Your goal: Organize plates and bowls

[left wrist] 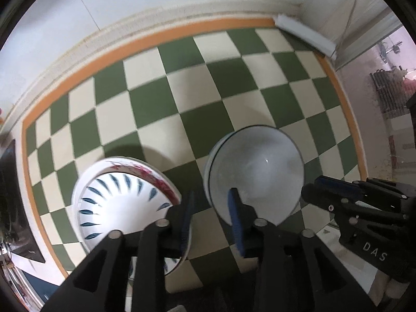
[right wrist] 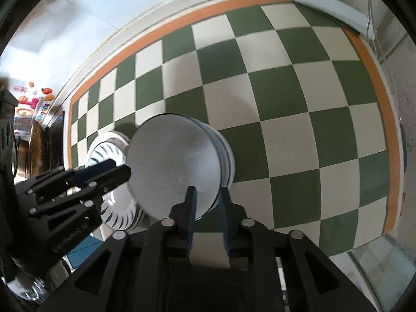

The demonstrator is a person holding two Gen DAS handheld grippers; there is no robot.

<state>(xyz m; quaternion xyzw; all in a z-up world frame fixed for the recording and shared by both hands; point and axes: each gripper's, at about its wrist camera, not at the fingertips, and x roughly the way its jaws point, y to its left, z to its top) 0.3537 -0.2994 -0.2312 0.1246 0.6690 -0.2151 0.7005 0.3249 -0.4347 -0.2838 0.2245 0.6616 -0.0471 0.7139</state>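
A stack of white bowls [left wrist: 257, 171] with a thin dark rim line stands on the green and cream checked cloth [left wrist: 197, 91]. Left of it lies a dish with blue leaf marks on a red-flowered plate [left wrist: 117, 202]. My left gripper [left wrist: 212, 193] points straight down with its jaws apart, straddling the gap between plate and bowls; the bowls' left rim sits just inside its right pad. In the right wrist view my right gripper [right wrist: 207, 189] stands open with the near right rim of the bowls [right wrist: 176, 161] between its pads, which do not press it. The left gripper [right wrist: 117, 169] hangs over the plates [right wrist: 104, 153].
The cloth has an orange border [left wrist: 85, 70] and meets a pale wall at the back. A white strip-shaped box [left wrist: 304, 31] lies in the far right corner. A dark flat object [left wrist: 10, 195] sits beyond the cloth's left edge. The table's right edge [right wrist: 390, 156] drops off.
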